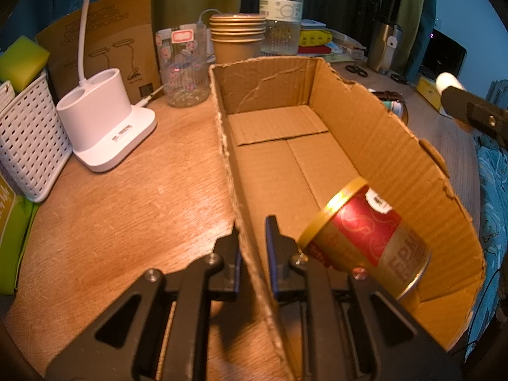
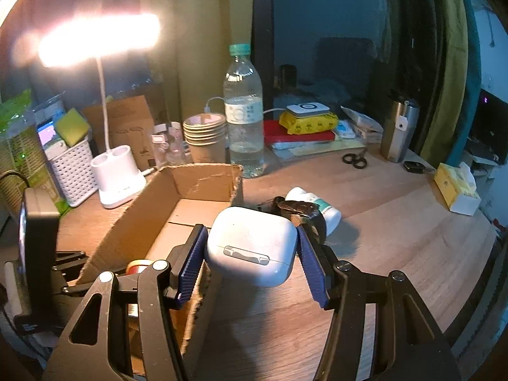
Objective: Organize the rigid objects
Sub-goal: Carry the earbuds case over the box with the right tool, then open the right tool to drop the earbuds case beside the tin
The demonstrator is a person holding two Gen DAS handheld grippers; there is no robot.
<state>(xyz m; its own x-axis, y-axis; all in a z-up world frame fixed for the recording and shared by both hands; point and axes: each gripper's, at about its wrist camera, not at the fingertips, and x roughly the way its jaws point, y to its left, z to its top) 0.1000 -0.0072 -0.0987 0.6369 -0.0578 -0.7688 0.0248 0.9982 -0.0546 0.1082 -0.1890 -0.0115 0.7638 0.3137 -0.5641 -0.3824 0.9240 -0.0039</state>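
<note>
1. The right hand-held gripper is pinching a white earbud case between its blue pads, carrying it clear of the bench; judging by this, the step in hand is bringing the case to the cardboard box.
2. The left hand-held gripper is pressed together on the box's near left wall, one finger outside and one inside, steadying the box.
3. A red and gold can is already lying tilted in the box's near end, at about four o'clock from the left fingers.
4. The next move is probably calling for swinging the case toward nine o'clock in the right view, over the torn wall, then lowering it onto the bare floor at the far end.
5. The ragged rim is the edge to clear; the can is crowding the near end.
6. A watch and a small white bottle are lying just behind the case, at one o'clock, still outside the box.
7. Open bench is spreading toward three o'clock; a lamp base is standing to the left of the box, apart from it.
</note>
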